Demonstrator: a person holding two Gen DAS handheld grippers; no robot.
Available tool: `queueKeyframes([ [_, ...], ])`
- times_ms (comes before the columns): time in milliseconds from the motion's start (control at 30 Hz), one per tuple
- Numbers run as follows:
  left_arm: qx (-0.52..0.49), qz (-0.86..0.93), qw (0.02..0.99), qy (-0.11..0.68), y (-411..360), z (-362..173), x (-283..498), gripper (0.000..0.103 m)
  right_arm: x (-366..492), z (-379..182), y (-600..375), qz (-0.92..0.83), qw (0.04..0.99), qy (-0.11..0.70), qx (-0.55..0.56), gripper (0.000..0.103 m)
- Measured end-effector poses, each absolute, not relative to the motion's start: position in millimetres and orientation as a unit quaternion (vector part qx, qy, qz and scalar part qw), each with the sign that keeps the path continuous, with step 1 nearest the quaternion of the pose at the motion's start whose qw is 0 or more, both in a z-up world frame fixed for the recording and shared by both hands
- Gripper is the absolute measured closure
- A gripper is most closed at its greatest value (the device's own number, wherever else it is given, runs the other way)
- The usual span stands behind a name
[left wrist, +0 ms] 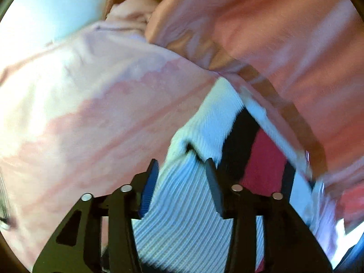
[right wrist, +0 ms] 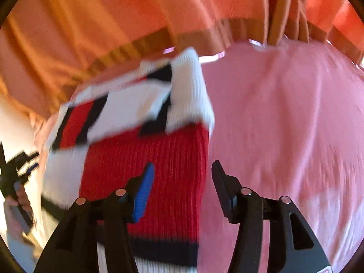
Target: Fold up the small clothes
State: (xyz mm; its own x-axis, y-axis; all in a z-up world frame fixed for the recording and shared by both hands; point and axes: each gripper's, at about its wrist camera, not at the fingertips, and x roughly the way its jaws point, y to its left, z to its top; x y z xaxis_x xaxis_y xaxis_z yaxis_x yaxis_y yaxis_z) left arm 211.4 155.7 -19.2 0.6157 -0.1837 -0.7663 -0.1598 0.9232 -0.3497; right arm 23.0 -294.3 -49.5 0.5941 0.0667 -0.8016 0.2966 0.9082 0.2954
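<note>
Left gripper (left wrist: pixel 182 163): jaws apart over white ribbed knit, pads clear of it.
Right gripper (right wrist: pixel 182 166): jaws apart, nothing clamped.
Knit garment (right wrist: pixel 145 159): one; red, white, navy; folded on pink cloth (right wrist: pixel 284 136).
Orange fabric (right wrist: pixel 136 11): one, behind.
Technique: likely withdraw both cleanly, leaving fold undisturbed.

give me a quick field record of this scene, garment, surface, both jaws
garment: knit piece in red, white and dark blocks, partly folded over itself
surface: pink cloth under the garment
backdrop: orange fabric with a brown band
left gripper: jaws apart over the white ribbed part, not pressing it
right gripper: jaws apart over the red panel's edge, nothing held
image quality: motion blur in both views
</note>
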Motion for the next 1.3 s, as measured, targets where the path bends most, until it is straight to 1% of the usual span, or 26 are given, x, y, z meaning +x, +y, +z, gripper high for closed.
queueKeyframes([
  [100,-0.160,-0.014,0.889,0.429,171,-14,174,0.040,-18,-68,-270,-0.058,0.863,0.459,0.203,0.043],
  [233,-0.130,-0.019,0.884,0.448,190,-33,120,0.037,-72,-91,-251,-0.049,0.849,0.476,0.222,0.042],
  [400,-0.153,-0.050,0.850,0.501,202,-71,60,0.036,-112,-103,-229,-0.049,0.849,0.476,0.224,0.041],
  [433,-0.159,-0.054,0.847,0.504,202,-75,53,0.035,-117,-104,-226,-0.042,0.849,0.476,0.225,0.041],
  [467,-0.155,-0.053,0.857,0.488,200,-74,43,0.029,-119,-105,-223,-0.040,0.851,0.473,0.226,0.040],
  [500,-0.147,-0.052,0.858,0.489,196,-74,36,0.028,-123,-105,-220,-0.042,0.853,0.470,0.225,0.040],
  [600,-0.138,-0.058,0.859,0.490,185,-79,27,0.028,-123,-106,-214,-0.040,0.858,0.462,0.221,0.041],
  [633,-0.123,-0.054,0.862,0.489,180,-78,26,0.032,-121,-106,-212,-0.036,0.861,0.460,0.215,0.054],
  [667,-0.114,-0.055,0.863,0.488,177,-78,26,0.054,-117,-107,-209,-0.031,0.861,0.463,0.207,0.082],
  [700,-0.104,-0.063,0.863,0.490,173,-78,28,0.079,-113,-108,-207,-0.026,0.861,0.467,0.200,0.091],
  [733,-0.109,-0.068,0.859,0.496,172,-78,31,0.090,-110,-107,-208,-0.026,0.861,0.465,0.204,0.094],
  [767,-0.123,-0.074,0.853,0.501,173,-76,35,0.095,-109,-104,-210,-0.025,0.861,0.464,0.207,0.096],
  [867,-0.140,-0.094,0.853,0.494,177,-57,30,0.097,-120,-69,-224,-0.025,0.881,0.425,0.206,0.097],
  [933,-0.128,-0.120,0.859,0.481,171,-33,15,0.097,-137,-38,-239,-0.031,0.893,0.402,0.199,0.097],
  [1000,-0.111,-0.147,0.859,0.478,164,-16,-5,0.097,-160,-11,-249,-0.043,0.902,0.390,0.180,0.097],
  [1067,-0.092,-0.161,0.854,0.486,159,-11,-25,0.097,-181,-1,-255,-0.068,0.897,0.402,0.169,0.097],
  [1167,-0.055,-0.164,0.843,0.509,152,-22,-61,0.097,-211,-8,-250,-0.082,0.882,0.438,0.157,0.097],
  [1300,-0.012,-0.147,0.812,0.564,142,-63,-100,0.096,-234,-47,-238,-0.082,0.839,0.517,0.147,0.096],
])
